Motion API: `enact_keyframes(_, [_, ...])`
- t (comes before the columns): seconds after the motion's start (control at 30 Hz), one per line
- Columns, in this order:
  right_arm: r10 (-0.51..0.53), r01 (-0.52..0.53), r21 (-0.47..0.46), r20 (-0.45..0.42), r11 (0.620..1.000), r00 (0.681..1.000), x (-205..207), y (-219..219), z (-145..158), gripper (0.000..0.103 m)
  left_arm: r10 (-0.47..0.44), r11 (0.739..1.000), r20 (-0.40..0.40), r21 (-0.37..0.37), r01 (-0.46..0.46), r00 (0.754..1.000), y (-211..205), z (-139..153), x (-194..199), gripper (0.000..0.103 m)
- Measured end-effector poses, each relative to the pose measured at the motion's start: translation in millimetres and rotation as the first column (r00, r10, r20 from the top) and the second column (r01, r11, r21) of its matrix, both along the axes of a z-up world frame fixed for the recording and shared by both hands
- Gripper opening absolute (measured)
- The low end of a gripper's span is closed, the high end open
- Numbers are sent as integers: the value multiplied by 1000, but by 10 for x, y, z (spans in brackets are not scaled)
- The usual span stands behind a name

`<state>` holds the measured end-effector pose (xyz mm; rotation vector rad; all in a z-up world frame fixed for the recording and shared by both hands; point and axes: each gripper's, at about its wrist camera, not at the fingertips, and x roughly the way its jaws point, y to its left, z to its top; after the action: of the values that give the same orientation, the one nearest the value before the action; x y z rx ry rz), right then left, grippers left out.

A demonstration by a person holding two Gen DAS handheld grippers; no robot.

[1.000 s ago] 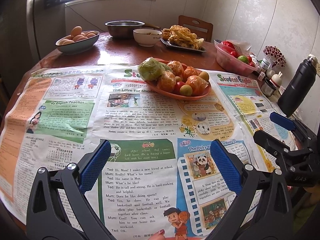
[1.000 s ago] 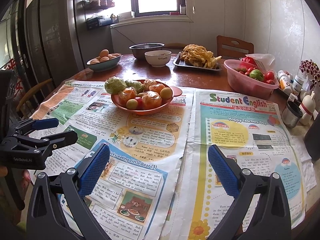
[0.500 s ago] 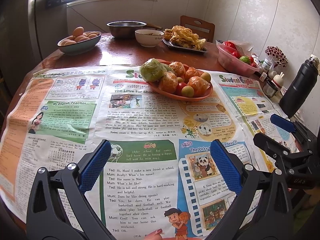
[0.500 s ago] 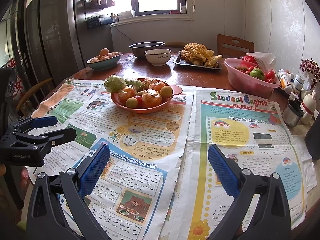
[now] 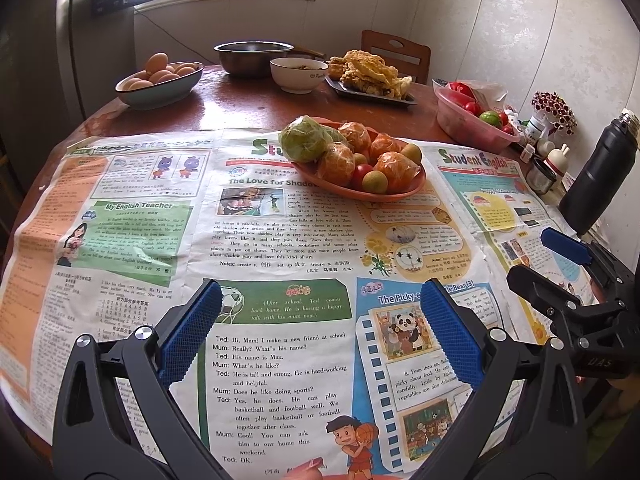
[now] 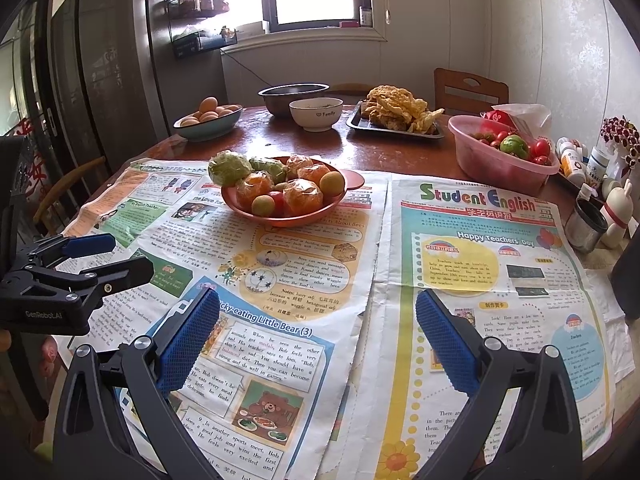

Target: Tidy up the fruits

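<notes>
Both tongs gape wide and hold nothing, low over the newspaper at the near edge of the table.

Left gripper (image 5: 320, 328) and right gripper (image 6: 318, 326) have their blue pads spread far apart with only print between them; the fruits sit heaped in the orange plate (image 6: 320, 214) well ahead, up the table and apart from both tools; wrapped oranges (image 6: 302, 196), green wrapped fruit (image 6: 228, 166) and small yellow-green ones (image 6: 262, 205) crowd together; whichever stage of sorting this is, a good grasp would come in level, take one outer fruit and squeeze gently, since the film wrap looks slippery.
</notes>
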<state>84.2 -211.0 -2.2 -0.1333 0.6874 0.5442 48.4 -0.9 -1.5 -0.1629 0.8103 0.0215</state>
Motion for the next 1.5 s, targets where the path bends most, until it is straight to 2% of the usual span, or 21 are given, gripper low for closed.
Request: enact_keyframes(1.5, [2,-2,-7,-9,1000,1000,13,7,-29,99,0,1000,-1,-3,0,1000,-27,-5,8,93])
